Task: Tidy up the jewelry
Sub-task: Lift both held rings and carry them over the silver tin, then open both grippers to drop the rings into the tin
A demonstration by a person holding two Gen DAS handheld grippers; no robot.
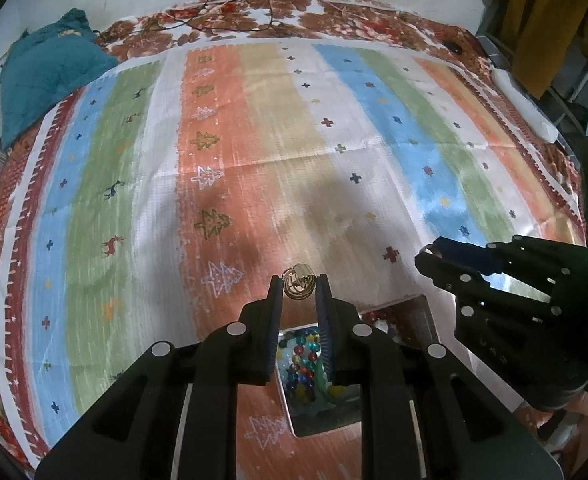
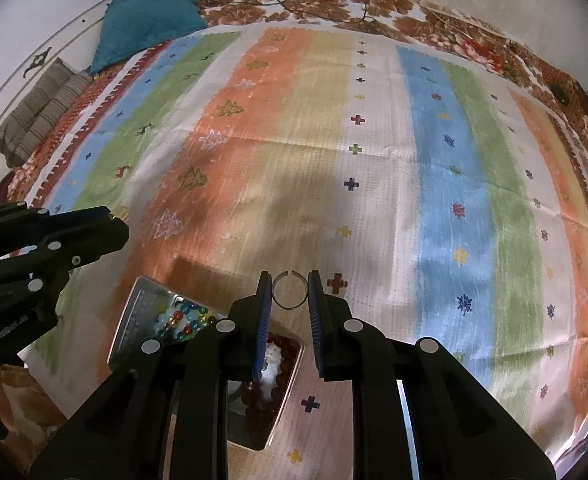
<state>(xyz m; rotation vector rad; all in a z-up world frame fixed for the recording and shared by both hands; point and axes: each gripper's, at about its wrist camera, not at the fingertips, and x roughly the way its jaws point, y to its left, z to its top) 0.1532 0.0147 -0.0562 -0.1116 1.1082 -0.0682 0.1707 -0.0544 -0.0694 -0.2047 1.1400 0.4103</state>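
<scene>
My left gripper (image 1: 299, 289) is shut on a gold ring (image 1: 299, 287) and holds it above the striped cloth, just past the metal tray (image 1: 414, 308). My right gripper (image 2: 290, 290) is shut on a thin silver open ring (image 2: 290, 290), held above the cloth beyond the same tray (image 2: 134, 320). The tray holds multicoloured beads (image 1: 300, 364) in one compartment and dark red and white beads (image 2: 272, 364) in another. The right gripper shows at the right of the left wrist view (image 1: 430, 254); the left gripper shows at the left of the right wrist view (image 2: 114, 224).
A striped, patterned cloth (image 1: 254, 160) covers the bed. A teal pillow (image 1: 46, 76) lies at the far left corner, with a striped grey cushion (image 2: 42, 116) beside it. Black cables (image 1: 230, 12) trail at the far edge. Yellow cloth (image 1: 542, 20) hangs at the right.
</scene>
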